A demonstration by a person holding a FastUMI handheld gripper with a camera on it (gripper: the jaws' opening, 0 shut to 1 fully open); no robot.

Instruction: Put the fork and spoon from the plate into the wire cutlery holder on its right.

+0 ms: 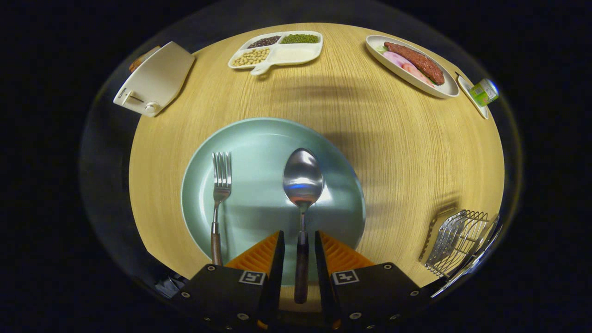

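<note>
The tongs straddled the spoon handle, fingers apart and not yet pressing (fork waiting alongside on the plate), lined up for a lengthwise pinch.

Plate: pale green. Fork and spoon: silver, dark handles. Counter: light wood grain. Holder: silver wire.

one round pale-green plate sits just ahead of the gripper, holding one steel fork and one steel spoon. one wire cutlery holder stands right of the fingers. beyond lie two white food trays, one white toaster and one green can.
</note>
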